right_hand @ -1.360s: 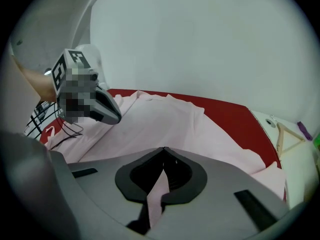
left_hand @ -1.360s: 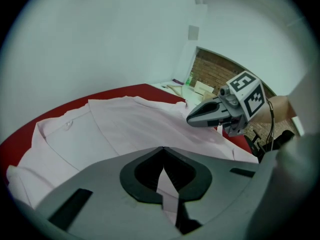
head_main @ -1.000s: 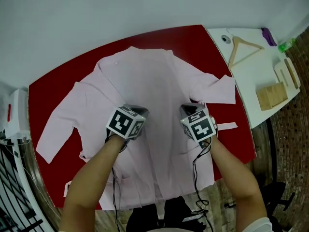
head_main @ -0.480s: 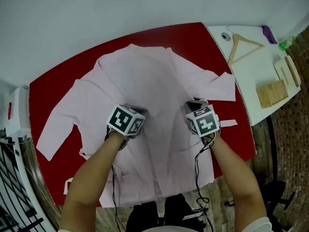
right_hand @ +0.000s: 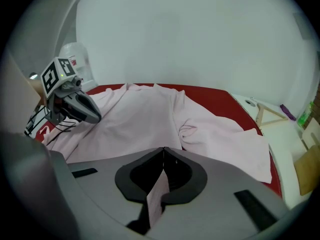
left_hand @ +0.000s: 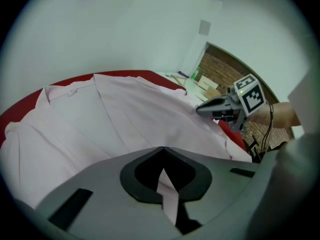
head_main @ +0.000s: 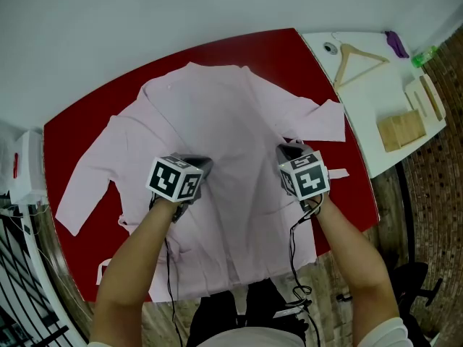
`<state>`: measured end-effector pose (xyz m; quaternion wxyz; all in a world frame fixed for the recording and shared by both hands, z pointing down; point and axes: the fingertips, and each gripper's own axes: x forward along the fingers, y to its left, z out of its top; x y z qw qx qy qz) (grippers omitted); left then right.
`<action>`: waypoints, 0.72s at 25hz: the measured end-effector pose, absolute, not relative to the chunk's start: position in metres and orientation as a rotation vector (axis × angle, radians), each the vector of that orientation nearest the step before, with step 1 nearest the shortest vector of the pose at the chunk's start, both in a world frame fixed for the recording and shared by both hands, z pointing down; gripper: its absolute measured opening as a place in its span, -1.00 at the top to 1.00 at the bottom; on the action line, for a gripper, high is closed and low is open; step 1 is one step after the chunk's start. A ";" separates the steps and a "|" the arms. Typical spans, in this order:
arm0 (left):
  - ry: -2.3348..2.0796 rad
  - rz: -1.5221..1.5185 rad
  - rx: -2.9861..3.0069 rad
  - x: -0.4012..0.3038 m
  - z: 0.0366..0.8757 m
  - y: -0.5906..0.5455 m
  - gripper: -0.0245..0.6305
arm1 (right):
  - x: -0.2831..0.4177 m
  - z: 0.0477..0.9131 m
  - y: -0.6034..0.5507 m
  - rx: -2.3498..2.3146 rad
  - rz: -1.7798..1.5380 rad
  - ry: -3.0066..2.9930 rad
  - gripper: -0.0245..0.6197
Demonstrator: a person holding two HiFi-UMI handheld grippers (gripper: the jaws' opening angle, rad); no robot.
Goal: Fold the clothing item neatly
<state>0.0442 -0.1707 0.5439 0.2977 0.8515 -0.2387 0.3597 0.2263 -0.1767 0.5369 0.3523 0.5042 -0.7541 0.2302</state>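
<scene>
- At the far left we see a bare strip of the dark red rounded table (head_main: pixel 76 132). The left sleeve (head_main: pixel 83 186) of the pale pink long-sleeved cloth robe (head_main: pixel 217 114) lies spread flat across it.
- The left claw (left_hand: pixel 162 150) is pressed together on a fold of the pink cloth, which runs between its jaws.
- The robe lies with its collar toward the table's far edge, and its hem reaches past the near edge.
- The right claw (right_hand: pixel 162 150) likewise pinches a strip of the robe, near the rumpled right sleeve (head_main: pixel 318 121).
- Further right we find a white side table (head_main: pixel 376 100) bearing a wooden clothes hanger (head_main: pixel 354 55) and tan wooden blocks (head_main: pixel 401 129).
</scene>
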 end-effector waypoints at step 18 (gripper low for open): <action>-0.543 0.970 2.094 0.057 0.576 -0.061 0.91 | 0.242 0.572 -0.064 1.222 0.722 -1.878 0.89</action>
